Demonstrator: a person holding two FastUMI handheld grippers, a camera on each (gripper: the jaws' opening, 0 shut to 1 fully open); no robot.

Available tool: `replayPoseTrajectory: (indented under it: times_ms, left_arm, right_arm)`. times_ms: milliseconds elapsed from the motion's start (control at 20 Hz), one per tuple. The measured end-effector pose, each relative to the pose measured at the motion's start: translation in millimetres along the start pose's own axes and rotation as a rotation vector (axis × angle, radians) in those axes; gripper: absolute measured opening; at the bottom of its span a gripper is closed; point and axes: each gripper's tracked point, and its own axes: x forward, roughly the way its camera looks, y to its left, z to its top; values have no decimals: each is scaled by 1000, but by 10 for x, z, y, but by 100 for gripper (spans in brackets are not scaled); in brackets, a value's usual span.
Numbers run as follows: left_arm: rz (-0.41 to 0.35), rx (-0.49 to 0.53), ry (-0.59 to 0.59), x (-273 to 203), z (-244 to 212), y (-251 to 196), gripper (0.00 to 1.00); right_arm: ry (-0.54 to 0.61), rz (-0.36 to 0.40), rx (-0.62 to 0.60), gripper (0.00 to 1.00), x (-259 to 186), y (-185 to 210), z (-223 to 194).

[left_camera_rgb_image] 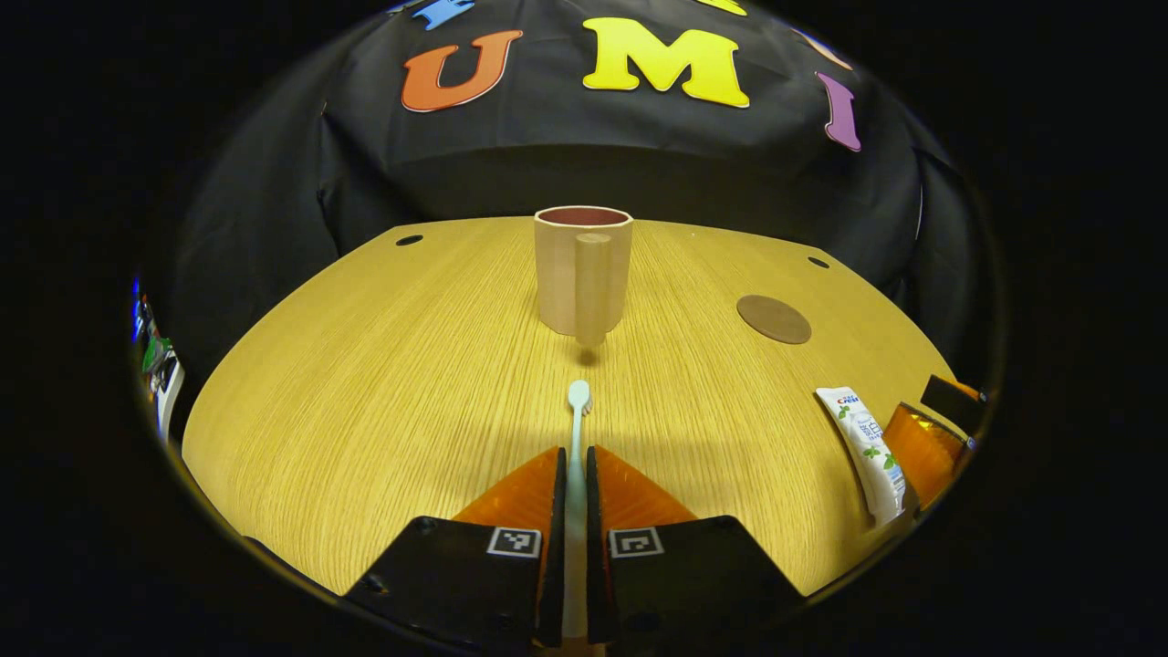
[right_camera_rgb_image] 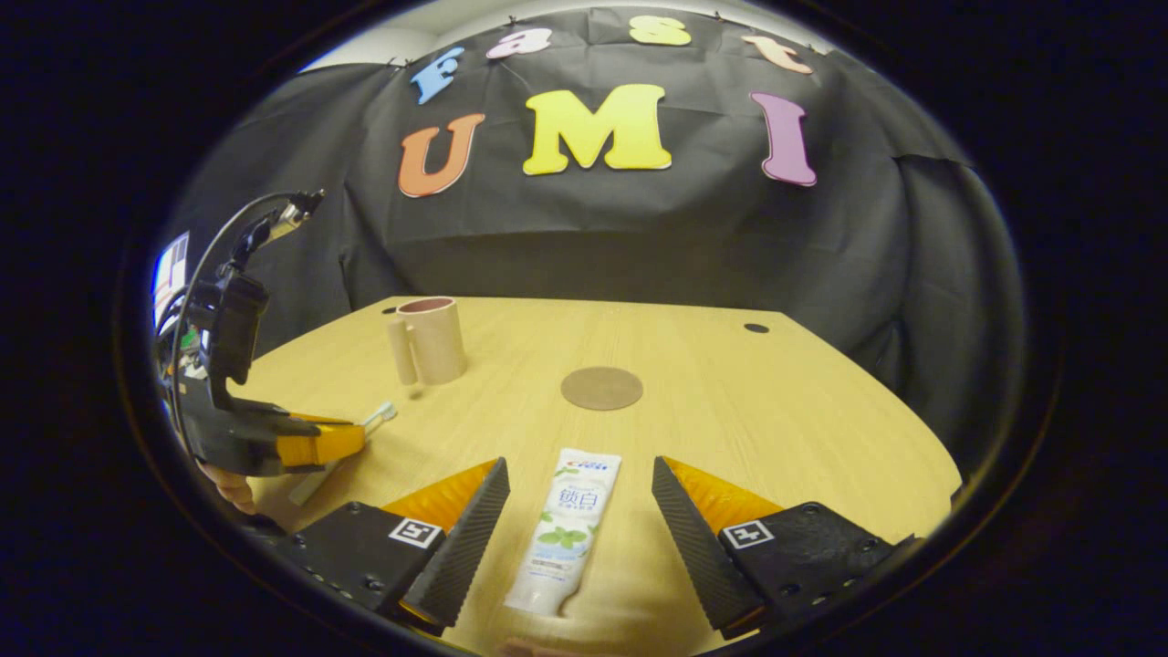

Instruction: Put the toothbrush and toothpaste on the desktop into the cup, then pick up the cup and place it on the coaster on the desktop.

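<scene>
The left gripper is pinching the toothbrush w/ both fingers pressed on its handle, so it's squeezed nearly together. The brush sticks straight out ahead, bristle end far from the hand, and its long line points right at the cup. The cup stands upright on the desk, straight in front of that gripper w/ bare desk between, handle facing it. So the next move, I think, is to carry the brush forward and up, then tip it into the cup's open top. In the right gripper view the brush looks low, near the desk; can't tell if it's lifted off yet. The right gripper is spread wide, one finger on each side of the toothpaste, not touching it. The tube lies flat, long way along the fingers, cap end toward the hand. The coaster lies just beyond the tube, to the right of the cup, nearer the right gripper.
</scene>
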Motion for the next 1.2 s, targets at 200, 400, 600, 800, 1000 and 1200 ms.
replayPoseTrajectory:
  times_ms: [200,400,600,800,1000,1200]
  left_arm:
    - [-1,-1,-17,-62,41,-9,9]
    - [35,58,-116,-252,315,24,8]
    - [27,107,-204,-476,566,-88,8]
    - [-2,112,-266,-649,746,-193,8]
    - [-8,108,-309,-803,937,-252,8]
    - [4,132,-329,-817,1078,-193,8]
  right_arm:
    - [46,2,0,98,23,59,-128]
    - [102,2,26,96,98,65,-234]
    - [144,3,55,76,116,95,-325]
    - [175,-6,60,63,130,102,-376]
    - [195,-2,69,47,145,90,-393]
    - [197,31,52,41,148,153,-395]
